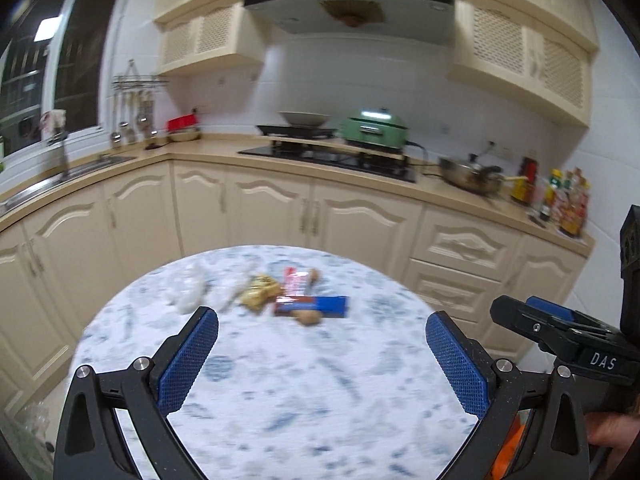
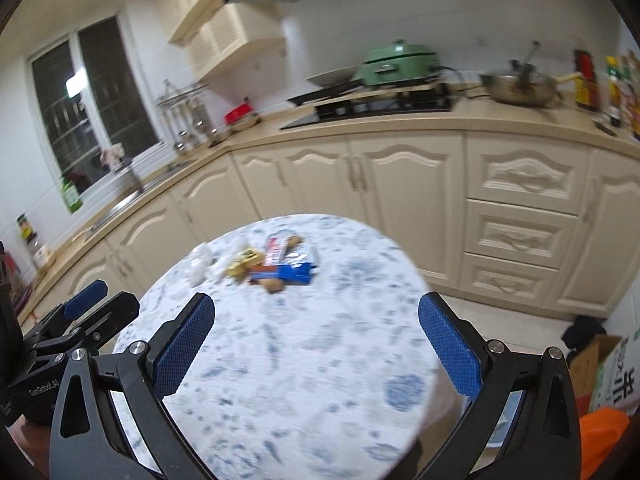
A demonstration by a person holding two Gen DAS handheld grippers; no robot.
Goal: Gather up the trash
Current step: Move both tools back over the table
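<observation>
Kitchen with cream cabinets; round table (image 1: pixel 280 400) in blue-white cloth. Trash pile at its far side — blue wrapper (image 1: pixel 316 306), red-white wrapper (image 1: pixel 294 282), yellow wrapper (image 1: pixel 260 290), crumpled clear plastic (image 1: pixel 188 292). Left gripper (image 1: pixel 322 336) and right gripper (image 2: pixel 316 320) both spread wide, empty — well short of the pile.

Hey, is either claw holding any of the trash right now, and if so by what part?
Nothing is held. The left claw and right claw are both open and empty, short of the wrappers on the table.
</observation>
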